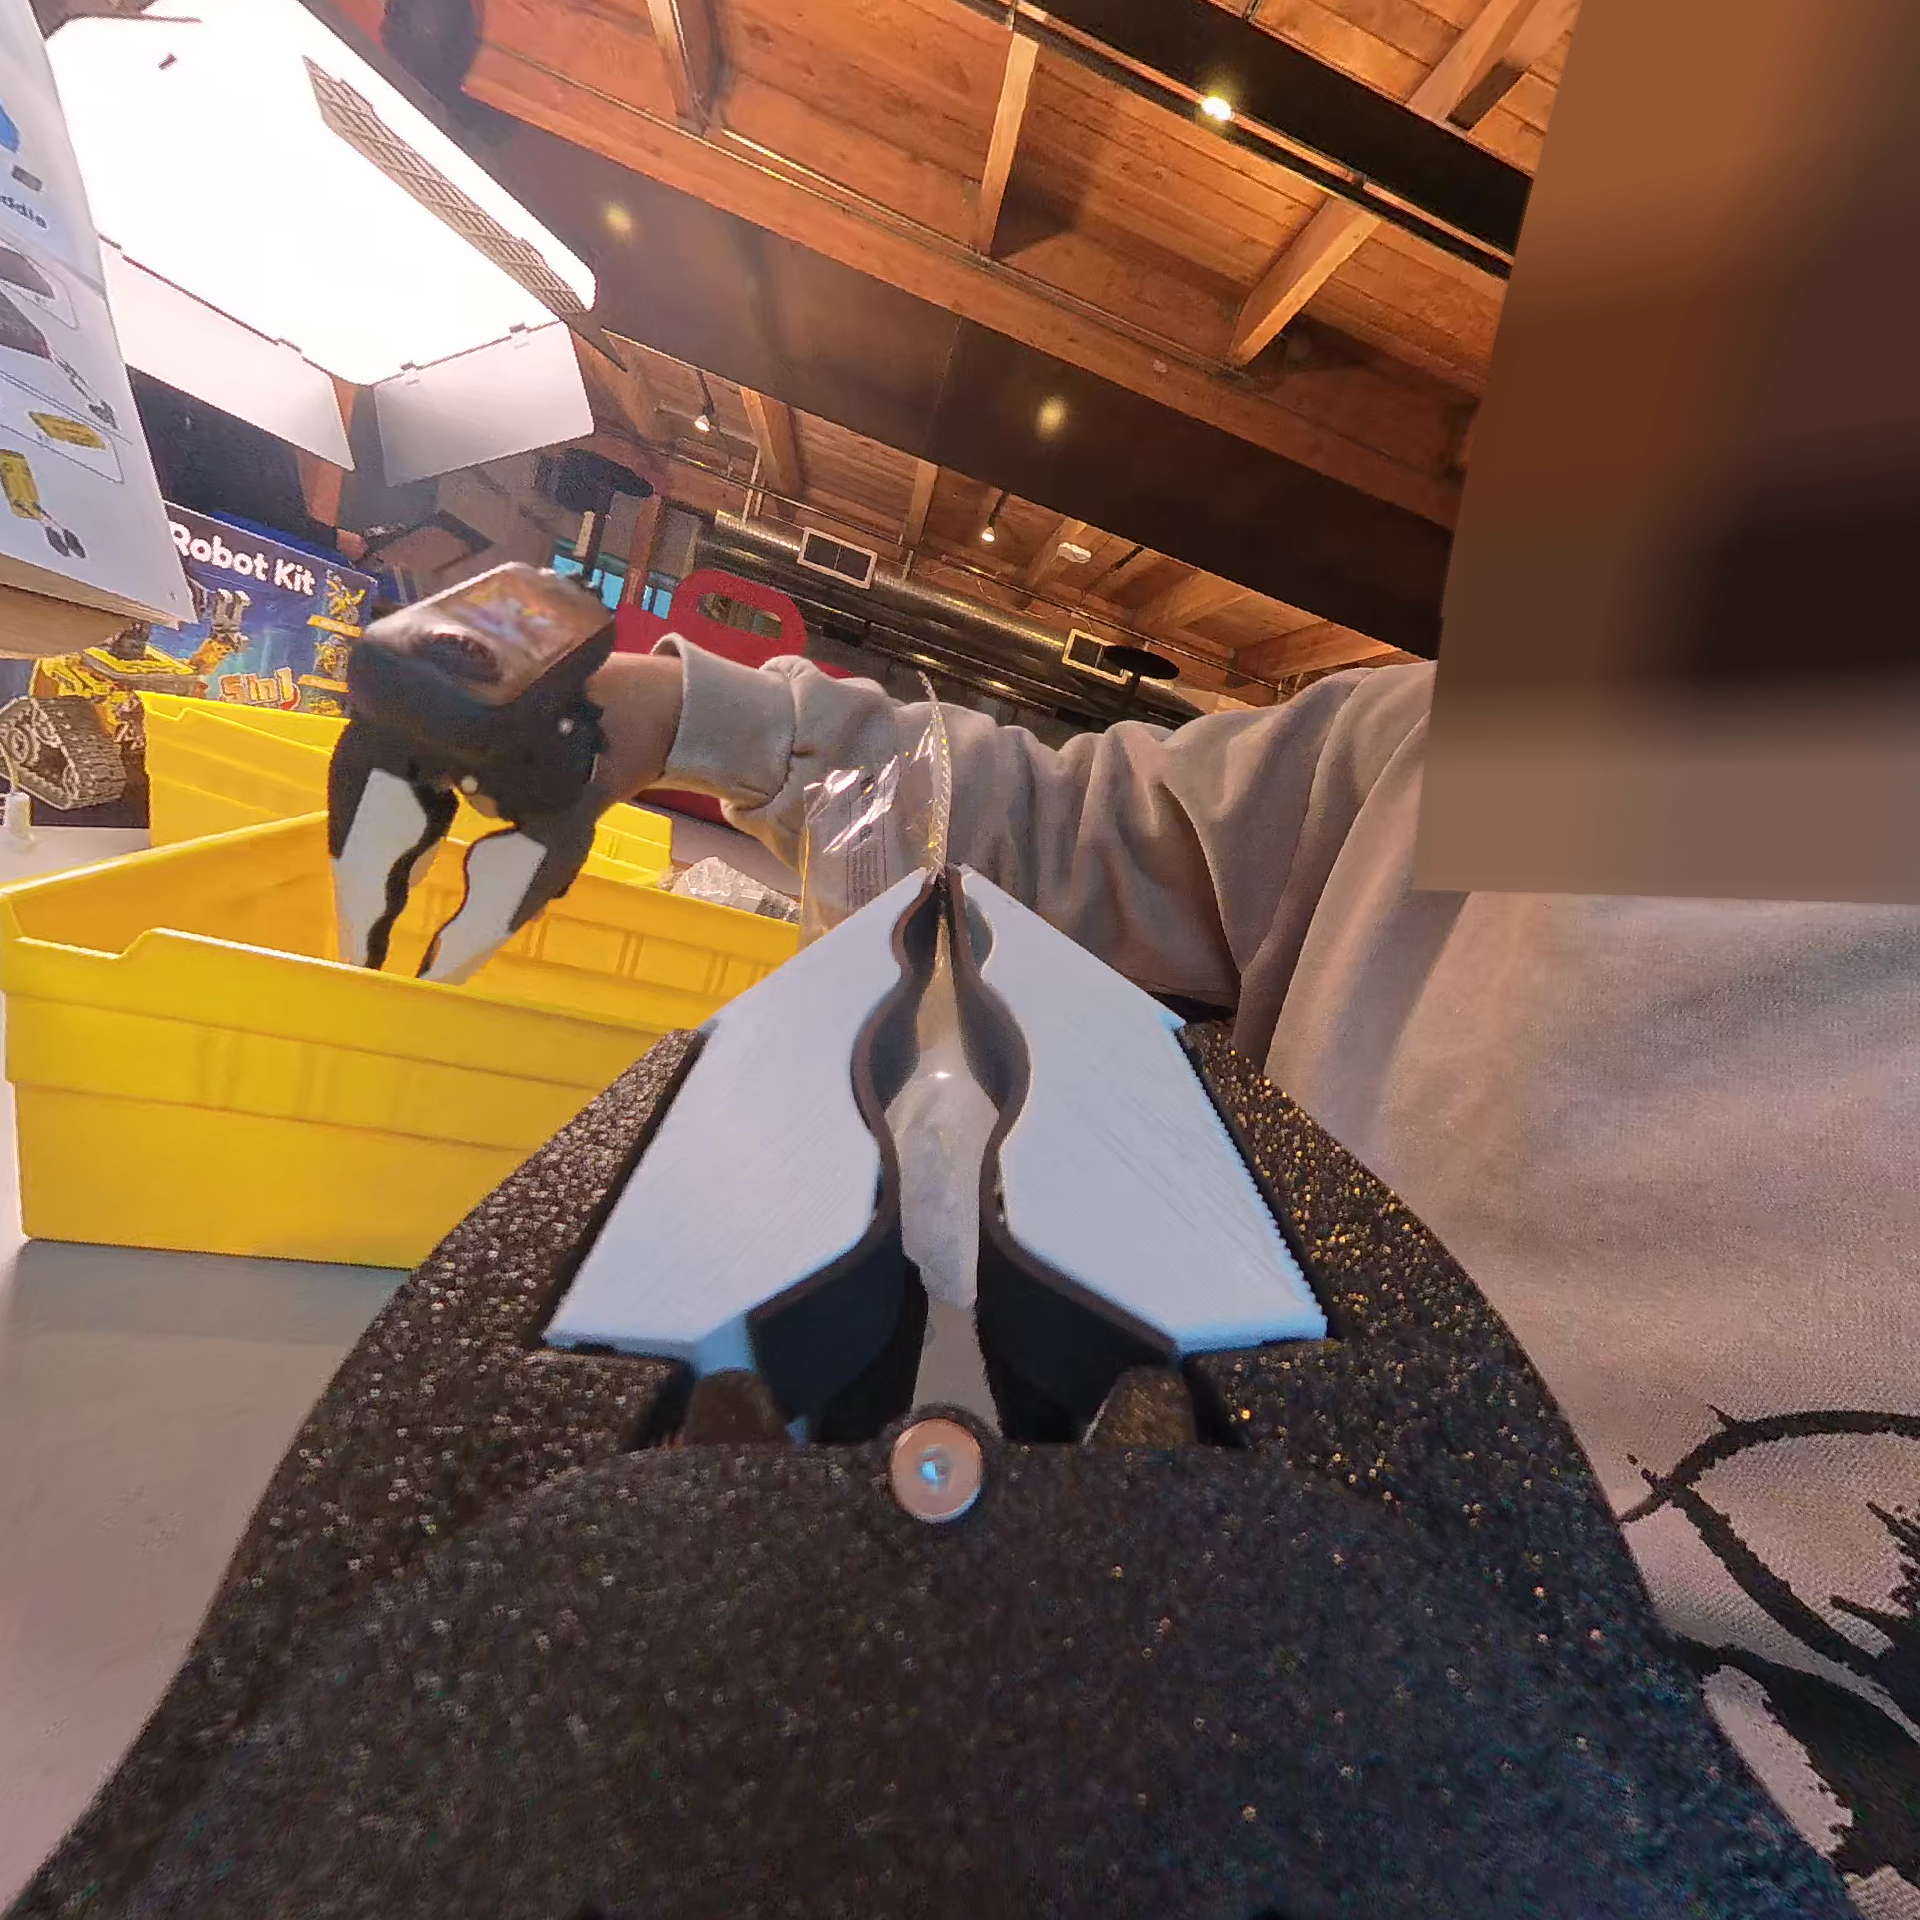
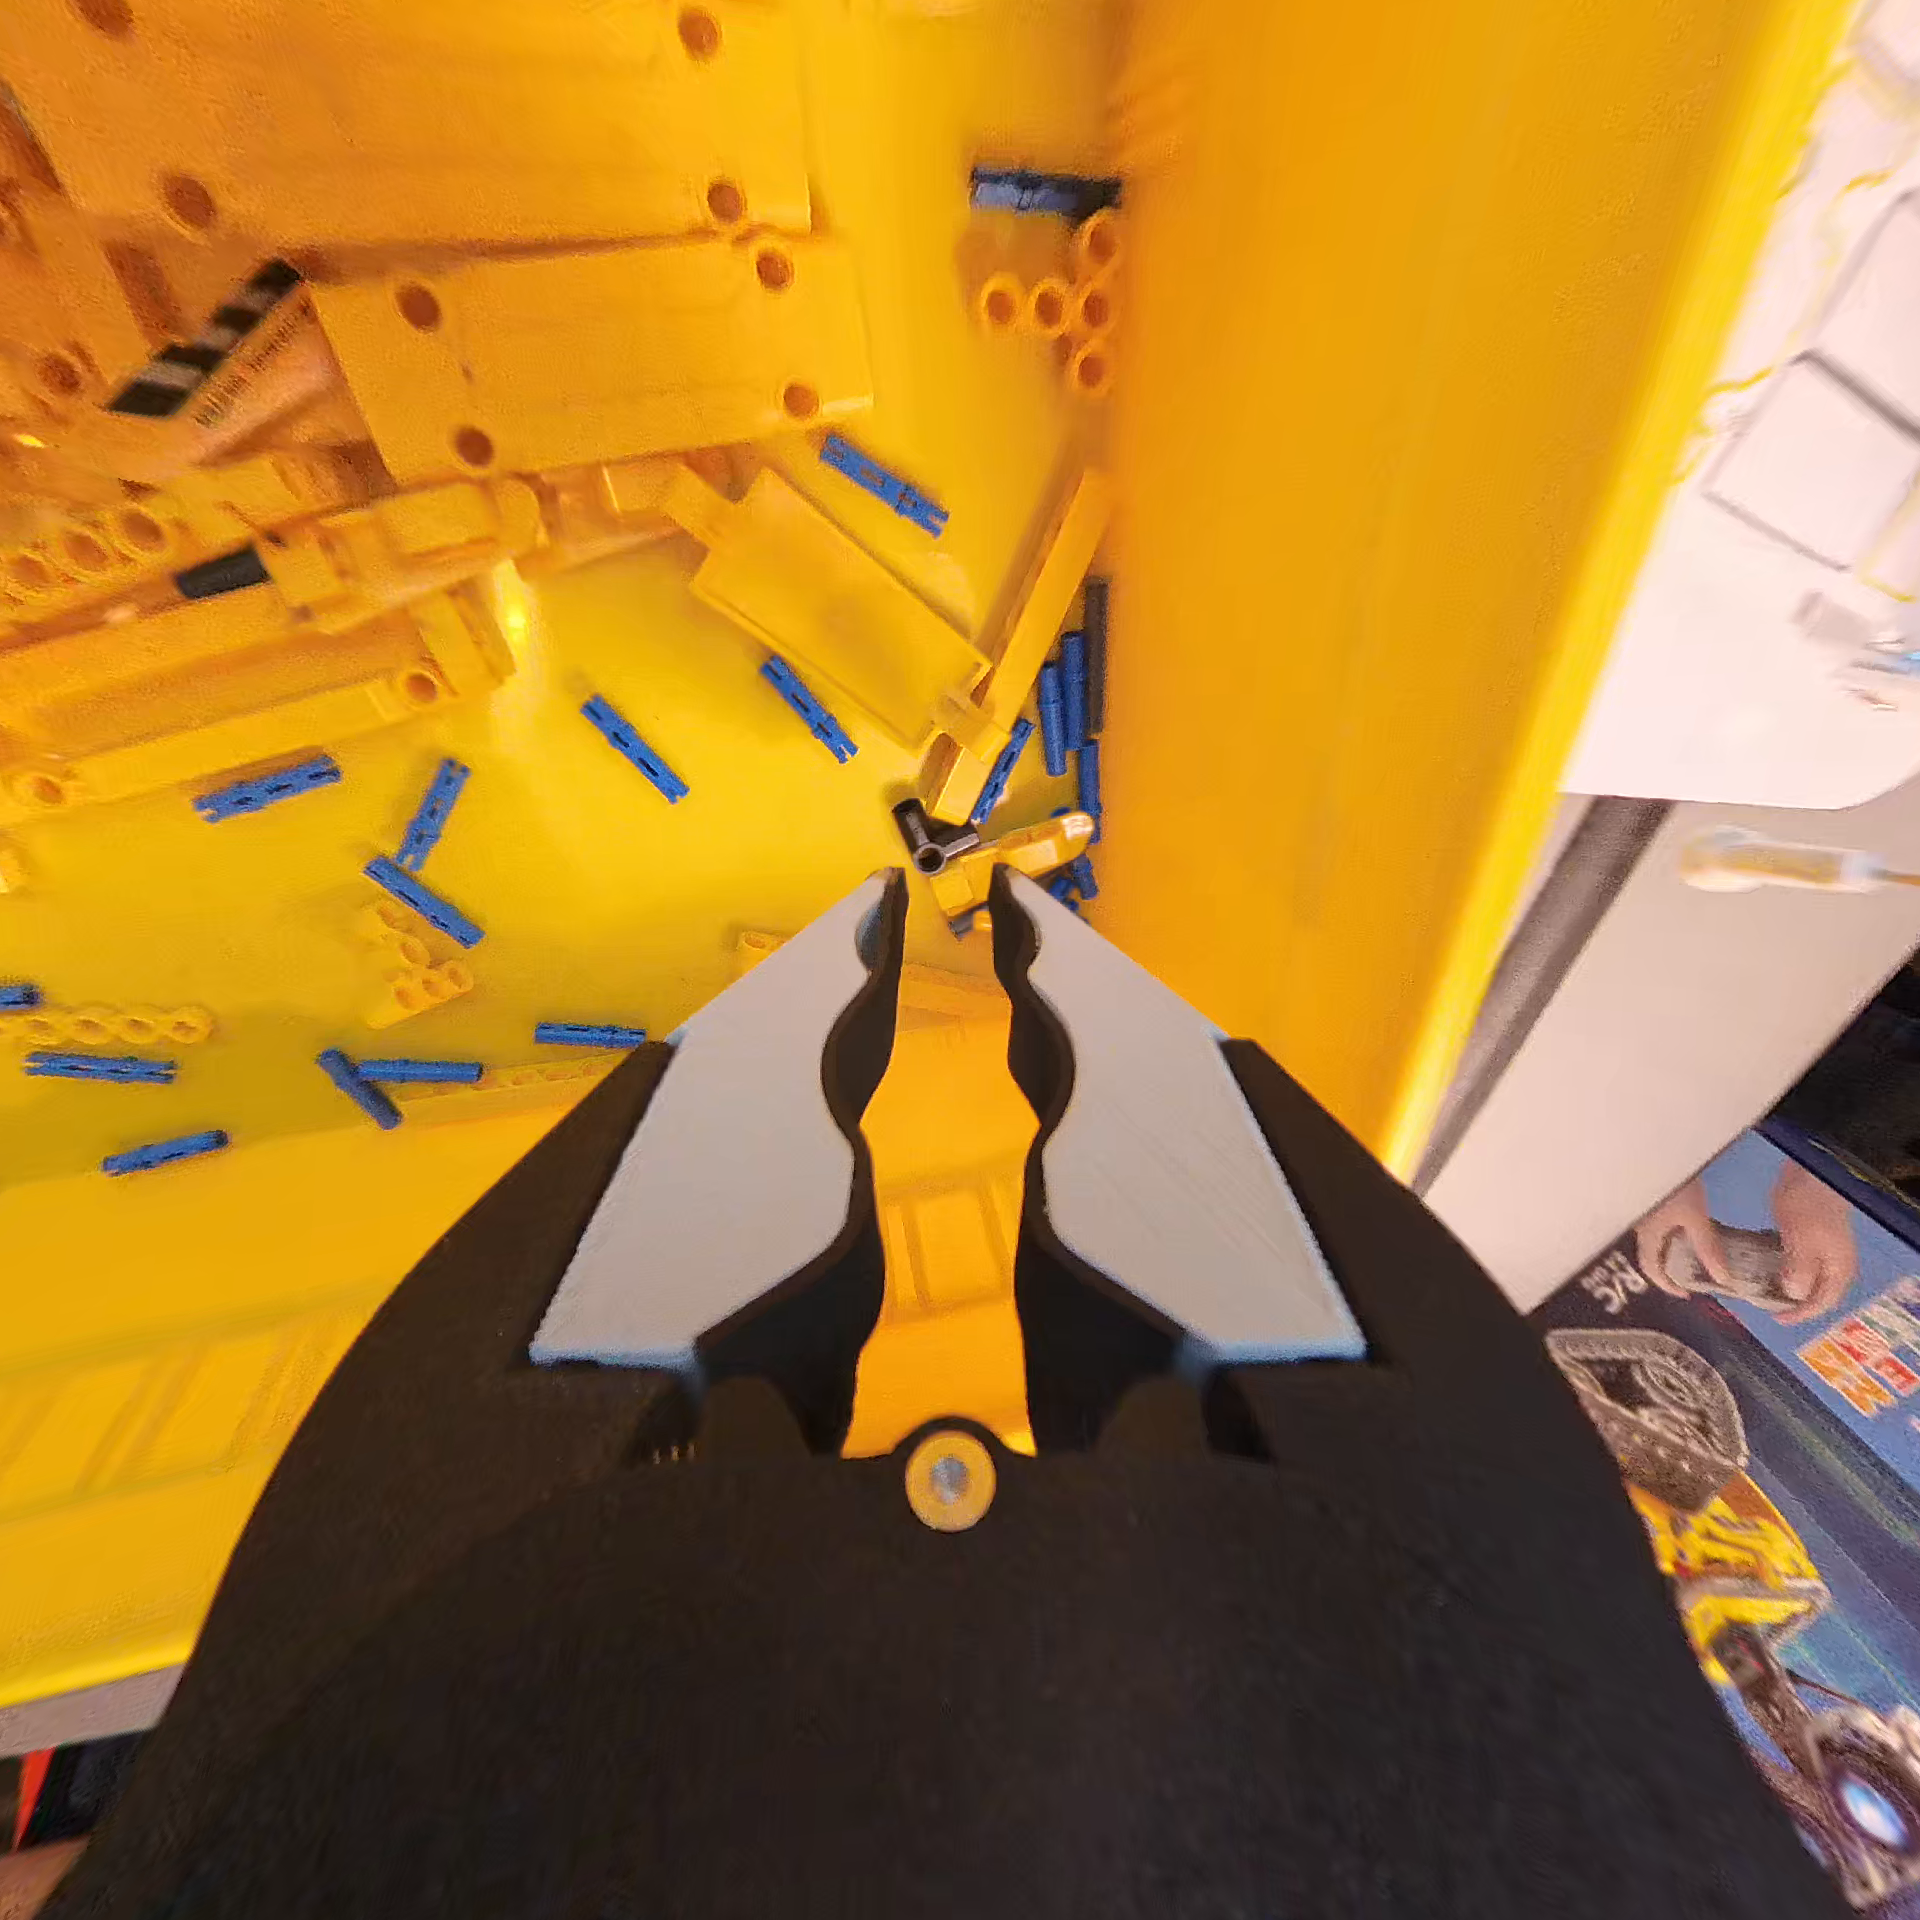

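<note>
above the desk [image 1: 125, 1403], the left gripper [image 1: 943, 883] is pinching a clear plastic bag [image 1: 883, 800] shut between its fingertips, while at ten o'clock the right gripper [image 2: 945, 888] is hanging parted inside the yellow bin [image 2: 1299, 520], nearest a small black-and-yellow connector [image 2: 961, 852] just off its tips among blue pins [image 2: 634, 748].

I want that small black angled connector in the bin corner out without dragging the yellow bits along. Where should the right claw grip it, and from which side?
Grip the black connector across its free left arm, coming straight down from above. Its other end lies against a yellow piece, and the bin wall blocks the right side. The right claw, open, hangs just above it.
</note>
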A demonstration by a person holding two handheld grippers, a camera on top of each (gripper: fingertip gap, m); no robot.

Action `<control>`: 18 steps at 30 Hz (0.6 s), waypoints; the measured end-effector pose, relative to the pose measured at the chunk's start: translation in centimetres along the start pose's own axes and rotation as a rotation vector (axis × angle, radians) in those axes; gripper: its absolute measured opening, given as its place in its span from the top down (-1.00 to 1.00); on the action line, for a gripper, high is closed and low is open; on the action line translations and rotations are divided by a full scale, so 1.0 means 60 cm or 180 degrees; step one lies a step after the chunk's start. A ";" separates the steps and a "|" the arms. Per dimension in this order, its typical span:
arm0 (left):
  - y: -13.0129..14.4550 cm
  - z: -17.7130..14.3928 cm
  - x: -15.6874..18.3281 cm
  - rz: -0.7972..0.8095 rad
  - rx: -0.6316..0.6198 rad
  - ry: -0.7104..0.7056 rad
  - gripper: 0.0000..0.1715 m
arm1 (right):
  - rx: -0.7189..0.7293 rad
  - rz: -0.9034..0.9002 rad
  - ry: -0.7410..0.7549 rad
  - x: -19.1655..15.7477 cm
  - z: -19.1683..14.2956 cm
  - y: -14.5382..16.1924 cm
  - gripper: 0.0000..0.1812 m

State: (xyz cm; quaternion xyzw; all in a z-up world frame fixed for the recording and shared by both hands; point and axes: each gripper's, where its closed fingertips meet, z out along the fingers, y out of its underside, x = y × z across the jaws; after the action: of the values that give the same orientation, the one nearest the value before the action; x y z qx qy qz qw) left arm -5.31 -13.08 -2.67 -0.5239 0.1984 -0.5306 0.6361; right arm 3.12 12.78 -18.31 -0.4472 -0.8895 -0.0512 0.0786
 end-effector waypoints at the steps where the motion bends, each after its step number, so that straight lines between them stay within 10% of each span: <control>1: -0.001 -0.001 0.000 0.0006 0.0002 -0.0005 1.00 | -0.0035 -0.0033 -0.0040 -0.002 0.015 0.004 0.83; 12: 0.001 -0.003 -0.006 -0.0007 -0.0013 -0.0031 1.00 | -0.0105 -0.0050 -0.0384 -0.025 0.043 0.015 0.95; 18: 0.002 -0.001 -0.006 -0.0013 -0.0008 -0.0031 1.00 | 0.0888 0.0026 -0.0520 -0.060 -0.063 -0.065 0.96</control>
State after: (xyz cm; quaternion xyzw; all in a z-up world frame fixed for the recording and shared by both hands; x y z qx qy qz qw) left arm -5.45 -12.81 -2.92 -0.5277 0.1948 -0.5291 0.6354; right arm 2.46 7.00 -15.32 -0.4382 -0.8896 0.1097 0.0675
